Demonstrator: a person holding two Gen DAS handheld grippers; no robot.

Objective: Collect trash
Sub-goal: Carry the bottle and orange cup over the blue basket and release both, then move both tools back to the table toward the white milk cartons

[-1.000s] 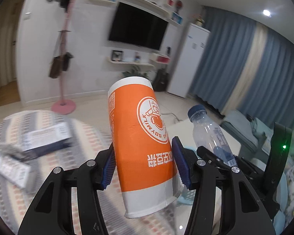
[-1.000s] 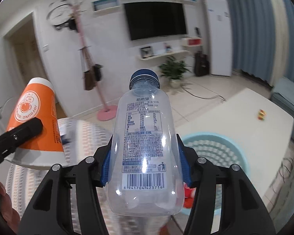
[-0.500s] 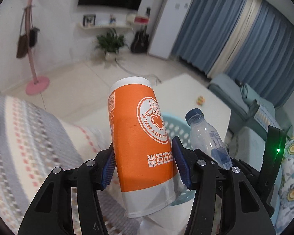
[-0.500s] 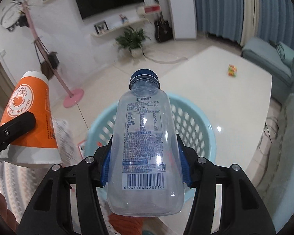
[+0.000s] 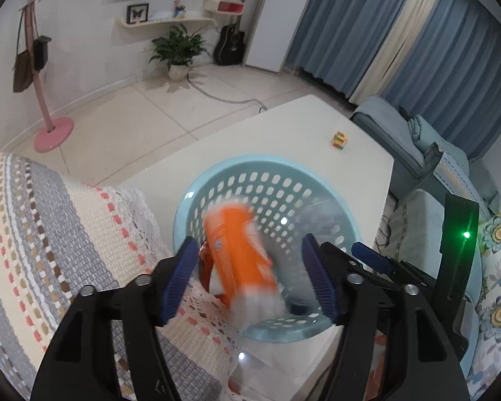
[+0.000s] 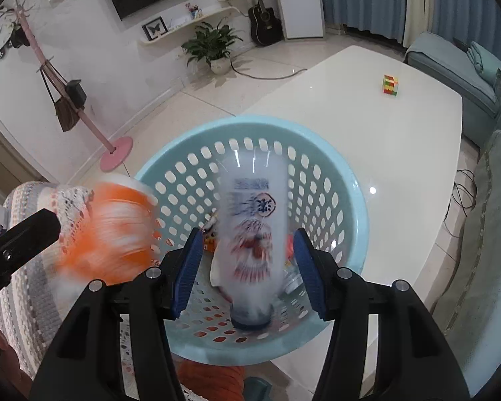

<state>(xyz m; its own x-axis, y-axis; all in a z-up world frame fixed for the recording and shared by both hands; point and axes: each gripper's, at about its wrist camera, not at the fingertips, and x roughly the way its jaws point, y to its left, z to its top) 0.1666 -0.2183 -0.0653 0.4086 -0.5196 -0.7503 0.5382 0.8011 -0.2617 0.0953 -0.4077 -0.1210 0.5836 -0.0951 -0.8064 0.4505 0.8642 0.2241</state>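
White table (image 6: 367,127) carries the basket (image 6: 337,167). Left gripper (image 5: 250,280) is opening, its cup (image 5: 242,260) falling free; right gripper (image 6: 248,267) stands apart from the dropping bottle (image 6: 252,230). Risk: the cup clips the 9 o'clock rim and tumbles out.

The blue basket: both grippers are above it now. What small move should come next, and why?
Probably lift both grippers up, clear of the basket. The left gripper jaws are opening, with the blurred orange cup loose between them. The bottle also looks free between the right gripper jaws, cap down in the basket.
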